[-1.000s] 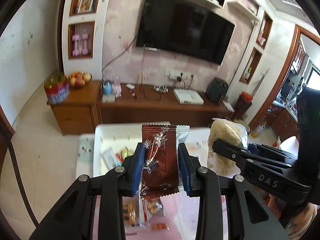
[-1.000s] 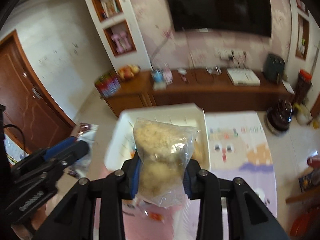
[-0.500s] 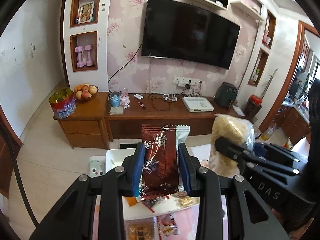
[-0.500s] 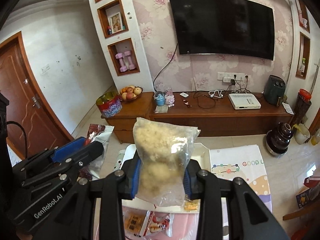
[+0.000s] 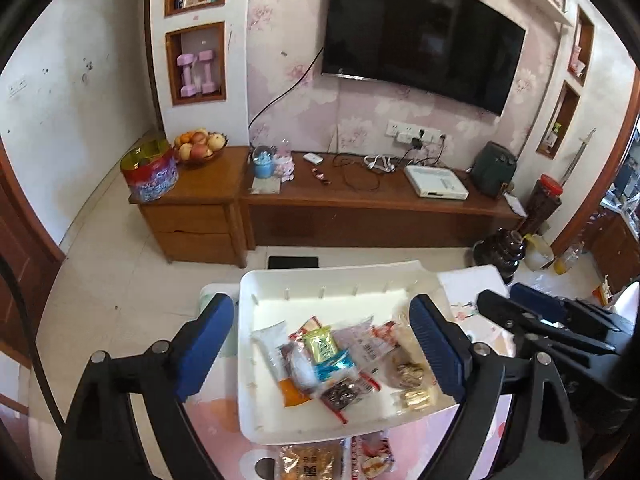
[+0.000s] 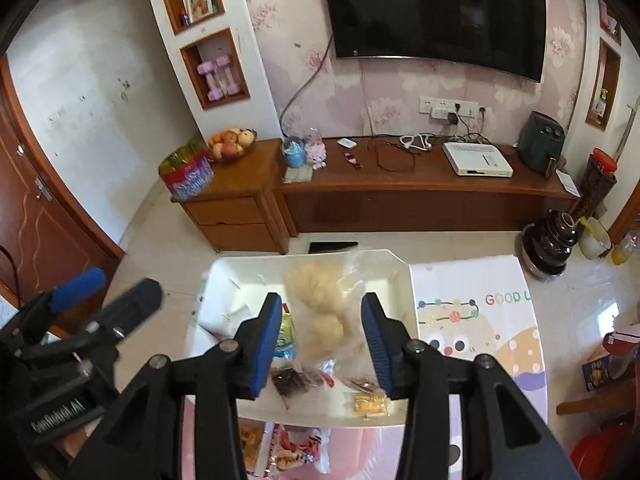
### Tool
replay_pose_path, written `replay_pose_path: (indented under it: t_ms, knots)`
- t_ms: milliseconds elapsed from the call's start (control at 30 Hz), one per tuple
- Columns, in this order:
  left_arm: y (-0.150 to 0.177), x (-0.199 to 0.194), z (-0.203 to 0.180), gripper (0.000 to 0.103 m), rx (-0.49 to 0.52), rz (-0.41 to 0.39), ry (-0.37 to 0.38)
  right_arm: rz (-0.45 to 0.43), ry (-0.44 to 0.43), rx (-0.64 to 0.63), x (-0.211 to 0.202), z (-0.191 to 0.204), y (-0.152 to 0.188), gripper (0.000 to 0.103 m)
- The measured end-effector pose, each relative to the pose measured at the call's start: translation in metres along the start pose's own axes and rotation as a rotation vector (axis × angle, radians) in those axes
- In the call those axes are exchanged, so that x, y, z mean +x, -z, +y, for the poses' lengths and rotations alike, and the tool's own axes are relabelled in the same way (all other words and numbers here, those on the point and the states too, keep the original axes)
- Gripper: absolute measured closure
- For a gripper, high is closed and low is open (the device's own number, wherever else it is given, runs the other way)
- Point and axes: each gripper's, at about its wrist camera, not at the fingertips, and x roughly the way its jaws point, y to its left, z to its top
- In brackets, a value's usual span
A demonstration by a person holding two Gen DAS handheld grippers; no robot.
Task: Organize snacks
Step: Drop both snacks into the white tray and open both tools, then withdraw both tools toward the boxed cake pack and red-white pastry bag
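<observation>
The left gripper [image 5: 322, 350] is shown with jaws just opened wide over the white tray [image 5: 332, 280]; nothing is held between them, and assorted snack packets [image 5: 324, 360] are seen lying in the tray below. The right gripper's [image 6: 322, 350] jaws have just been opening; the clear bag of pale puffed snacks [image 6: 320, 300], blurred, is seen between the blue pads, apparently clear of both, above the tray.

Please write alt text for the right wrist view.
The right gripper has just opened over a white tray of packaged snacks, a clear bag of pale puffed snacks loose between its blue pads. The left gripper is at left; beyond stands a TV console.
</observation>
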Motion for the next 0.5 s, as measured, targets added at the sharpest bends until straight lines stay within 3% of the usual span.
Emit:
replay_pose_path:
  t_ms: [500]
  knots:
    - [0.027,-0.002,0.025,0.014,-0.067,0.027,-0.013,0.016,-0.046,-0.016,-0.005,0.006,0.021,0.055]
